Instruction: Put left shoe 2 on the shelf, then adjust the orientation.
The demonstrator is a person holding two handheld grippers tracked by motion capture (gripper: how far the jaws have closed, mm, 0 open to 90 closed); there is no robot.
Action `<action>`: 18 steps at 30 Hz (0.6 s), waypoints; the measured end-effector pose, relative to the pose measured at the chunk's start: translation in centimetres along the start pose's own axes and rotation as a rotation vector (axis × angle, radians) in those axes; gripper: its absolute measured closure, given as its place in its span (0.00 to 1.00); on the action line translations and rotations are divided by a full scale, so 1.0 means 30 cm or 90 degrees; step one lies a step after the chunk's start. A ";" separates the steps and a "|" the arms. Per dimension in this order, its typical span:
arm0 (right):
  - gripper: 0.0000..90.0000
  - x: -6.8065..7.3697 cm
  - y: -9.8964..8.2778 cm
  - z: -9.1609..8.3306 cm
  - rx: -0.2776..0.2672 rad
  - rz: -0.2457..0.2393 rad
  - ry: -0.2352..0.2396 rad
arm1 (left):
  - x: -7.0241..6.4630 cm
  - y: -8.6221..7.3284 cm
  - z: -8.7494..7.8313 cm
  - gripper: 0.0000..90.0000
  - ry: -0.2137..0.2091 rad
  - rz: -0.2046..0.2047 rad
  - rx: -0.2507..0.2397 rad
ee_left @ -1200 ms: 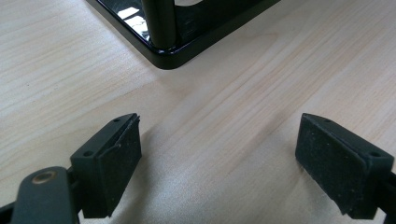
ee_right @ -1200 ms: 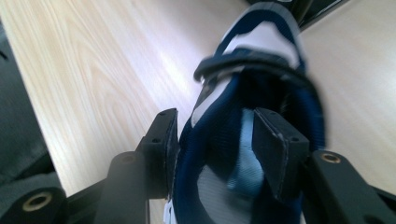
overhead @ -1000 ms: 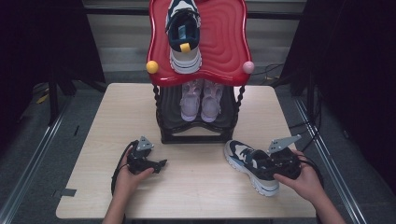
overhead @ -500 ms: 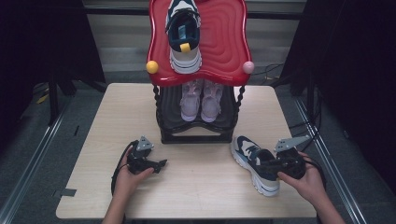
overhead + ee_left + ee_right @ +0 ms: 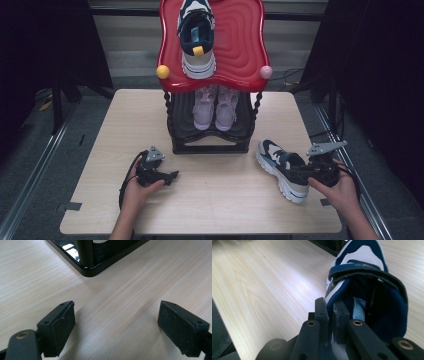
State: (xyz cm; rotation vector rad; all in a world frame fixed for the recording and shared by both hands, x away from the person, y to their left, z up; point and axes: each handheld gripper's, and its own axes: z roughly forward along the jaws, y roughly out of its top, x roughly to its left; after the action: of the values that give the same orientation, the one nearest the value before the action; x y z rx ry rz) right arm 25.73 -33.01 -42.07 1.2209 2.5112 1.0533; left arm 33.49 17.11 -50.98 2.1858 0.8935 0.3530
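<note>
Lit evenly from overhead, with dark surroundings swallowing the high view's edges. Glare on the wooden table (image 5: 274,282) beside the navy sneaker (image 5: 367,290), soft shadows under the left gripper (image 5: 116,327) (sharp pads, slightly soft rack base (image 5: 90,267)). Mild overall softness.
</note>
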 end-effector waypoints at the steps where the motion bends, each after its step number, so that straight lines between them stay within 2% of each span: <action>1: 0.94 -0.007 -0.002 -0.001 -0.005 0.011 -0.006 | 0.001 0.000 0.000 0.16 0.000 0.001 0.001; 6: 0.94 -0.024 0.025 0.023 -0.016 0.026 -0.044 | 0.000 0.000 0.000 0.16 -0.001 0.001 0.000; 9: 0.93 -0.025 0.058 0.071 -0.026 0.043 -0.068 | 0.001 0.000 0.000 0.16 0.000 0.001 0.001; 13: 0.88 -0.011 0.083 0.124 -0.043 0.059 -0.064 | 0.001 0.000 0.000 0.16 -0.002 0.000 -0.002; 15: 0.87 -0.004 0.085 0.138 -0.043 0.064 -0.056 | 0.001 0.000 0.000 0.16 0.000 0.001 0.000; 18: 0.87 0.008 0.093 0.149 -0.042 0.064 -0.059 | 0.001 0.000 0.000 0.16 -0.001 0.001 0.001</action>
State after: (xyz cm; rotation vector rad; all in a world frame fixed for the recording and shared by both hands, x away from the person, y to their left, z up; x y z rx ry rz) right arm 29.20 -29.32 -43.50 1.3570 2.3491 1.0658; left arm 33.50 17.14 -50.97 2.1877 0.8922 0.3521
